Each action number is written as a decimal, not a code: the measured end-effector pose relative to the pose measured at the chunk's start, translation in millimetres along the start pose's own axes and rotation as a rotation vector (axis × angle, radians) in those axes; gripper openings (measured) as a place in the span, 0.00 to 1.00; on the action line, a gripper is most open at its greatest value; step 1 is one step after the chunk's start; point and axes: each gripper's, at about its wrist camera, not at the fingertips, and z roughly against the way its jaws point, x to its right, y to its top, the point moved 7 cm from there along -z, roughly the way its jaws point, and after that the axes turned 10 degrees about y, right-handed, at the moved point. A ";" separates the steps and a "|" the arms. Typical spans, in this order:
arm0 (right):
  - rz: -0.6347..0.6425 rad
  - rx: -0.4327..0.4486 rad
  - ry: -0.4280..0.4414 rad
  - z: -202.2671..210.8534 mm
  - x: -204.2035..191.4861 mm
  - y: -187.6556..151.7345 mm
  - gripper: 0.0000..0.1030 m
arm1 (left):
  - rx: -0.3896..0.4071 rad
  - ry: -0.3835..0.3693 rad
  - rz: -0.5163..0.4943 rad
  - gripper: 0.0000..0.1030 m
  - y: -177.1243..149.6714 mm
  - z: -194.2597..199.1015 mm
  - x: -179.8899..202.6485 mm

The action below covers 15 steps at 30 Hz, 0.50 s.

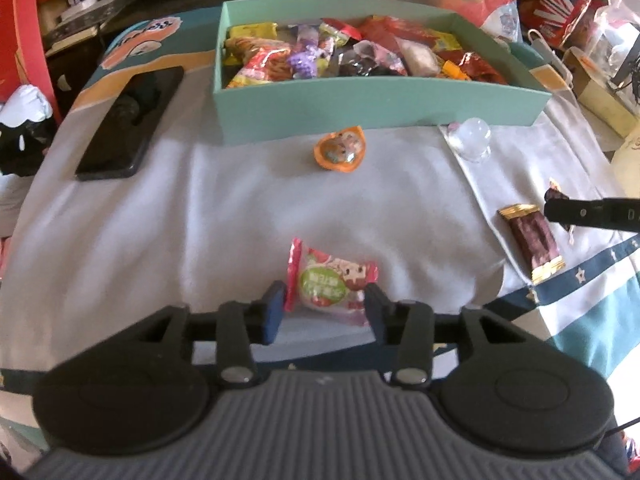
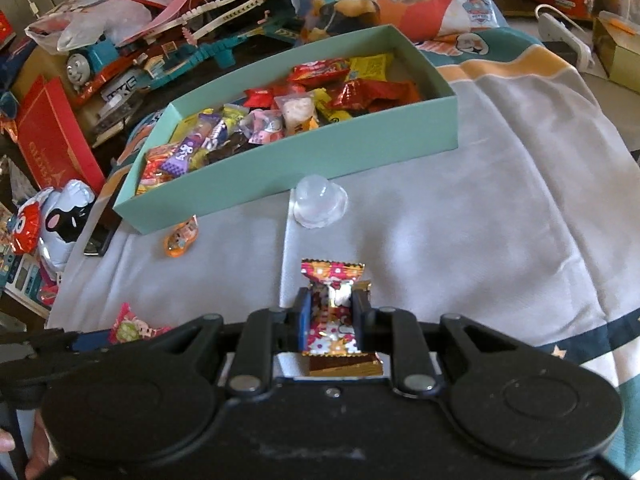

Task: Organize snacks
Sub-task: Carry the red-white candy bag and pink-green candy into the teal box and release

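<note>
Snacks fill the green box point(image 1: 360, 108) on the blanket point(image 1: 160, 220). Left gripper point(image 1: 325, 300) stands wide around a pink candy point(image 1: 332, 280); right gripper point(image 2: 331, 316) pinches a red-wrapped sweet point(image 2: 332, 280) tightly.

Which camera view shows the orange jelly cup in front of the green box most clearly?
The left wrist view. There the orange jelly cup lies near the centre, facing the camera, just before the green box. In the right wrist view the cup sits far left, smaller, seen from the side.
</note>
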 end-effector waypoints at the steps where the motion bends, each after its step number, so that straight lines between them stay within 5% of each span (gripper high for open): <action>1: -0.002 -0.002 0.002 -1.7 0.0 -0.1 0.20 | -0.007 -0.001 0.005 0.50 -1.4 -0.4 -2.2; 5: -0.004 -0.012 0.014 -6.2 0.9 -1.6 0.20 | -0.045 0.013 0.010 0.68 -6.5 -8.6 -5.0; 10: -0.001 -0.018 0.016 -5.8 -0.1 -2.2 0.20 | -0.035 0.029 0.008 0.73 -1.2 -15.2 -4.2; 11: -0.003 -0.016 0.015 -5.1 0.3 -1.7 0.20 | -0.035 0.019 0.003 0.68 -0.7 -16.6 -2.7; 13: -0.004 -0.014 0.015 -4.9 0.4 -1.1 0.20 | 0.006 0.041 -0.037 0.36 1.6 -13.9 0.6; 15: -0.003 -0.010 0.016 -5.1 -0.1 -0.5 0.20 | 0.000 -0.007 -0.020 0.22 4.8 -11.1 1.0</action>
